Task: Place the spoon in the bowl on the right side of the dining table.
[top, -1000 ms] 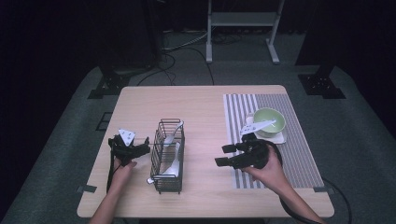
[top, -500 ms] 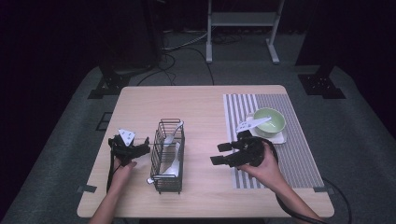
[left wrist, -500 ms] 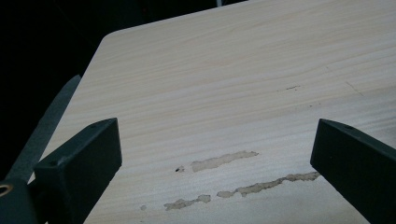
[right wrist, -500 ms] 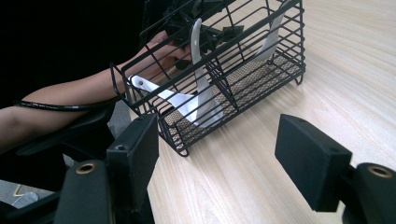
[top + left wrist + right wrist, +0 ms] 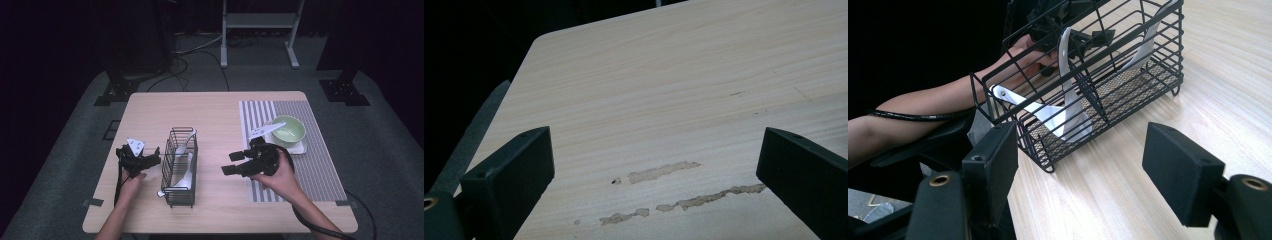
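Black wire basket [image 5: 179,167] on the wooden table [image 5: 215,112], long axis running away from the person, holding white spoons [image 5: 1065,107] that lean against its divider and walls. Green bowl [image 5: 288,131] on a white tray [image 5: 299,148], on the striped placemat [image 5: 320,165]. Left gripper [image 5: 154,156], just beside the basket, jaws spread, empty. Right gripper [image 5: 231,162], between basket and placemat, pointing at the basket, jaws spread, empty.
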`<action>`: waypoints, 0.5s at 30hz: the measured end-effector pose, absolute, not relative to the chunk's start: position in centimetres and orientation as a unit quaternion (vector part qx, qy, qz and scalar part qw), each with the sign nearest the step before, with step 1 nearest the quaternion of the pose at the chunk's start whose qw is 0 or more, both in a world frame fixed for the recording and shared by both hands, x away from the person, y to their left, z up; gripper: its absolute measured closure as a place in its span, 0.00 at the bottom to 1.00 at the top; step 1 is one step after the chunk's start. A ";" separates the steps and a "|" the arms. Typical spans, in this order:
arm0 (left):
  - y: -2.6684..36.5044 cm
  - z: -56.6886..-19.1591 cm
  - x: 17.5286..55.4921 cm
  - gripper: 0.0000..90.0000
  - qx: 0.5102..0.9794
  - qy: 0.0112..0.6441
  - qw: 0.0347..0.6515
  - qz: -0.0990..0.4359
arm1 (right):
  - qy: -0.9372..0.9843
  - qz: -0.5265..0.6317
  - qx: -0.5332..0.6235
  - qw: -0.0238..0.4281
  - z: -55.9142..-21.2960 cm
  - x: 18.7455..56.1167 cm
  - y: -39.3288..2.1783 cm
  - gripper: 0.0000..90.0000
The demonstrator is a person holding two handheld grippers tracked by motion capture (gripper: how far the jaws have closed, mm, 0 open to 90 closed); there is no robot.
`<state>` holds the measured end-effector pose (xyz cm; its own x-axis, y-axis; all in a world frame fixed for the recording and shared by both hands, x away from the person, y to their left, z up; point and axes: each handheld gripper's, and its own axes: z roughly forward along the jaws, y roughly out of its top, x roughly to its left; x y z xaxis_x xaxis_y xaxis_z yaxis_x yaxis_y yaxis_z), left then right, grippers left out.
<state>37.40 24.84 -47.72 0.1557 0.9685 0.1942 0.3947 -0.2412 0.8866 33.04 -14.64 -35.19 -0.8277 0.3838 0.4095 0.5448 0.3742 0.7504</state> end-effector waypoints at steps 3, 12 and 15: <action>24.8 -47.7 37.4 0.01 0.675 0.505 0.351 0.408 | -0.825 -0.483 -0.280 0.083 -35.0 33.1 -14.5 0.33; 24.8 -47.7 37.4 0.01 0.674 0.506 0.352 0.407 | -0.827 -0.483 -0.275 0.084 -34.6 33.5 -13.7 0.33; 24.9 -47.7 37.4 0.01 0.674 0.506 0.352 0.407 | -0.827 -0.483 -0.275 0.085 -34.5 33.6 -13.5 0.33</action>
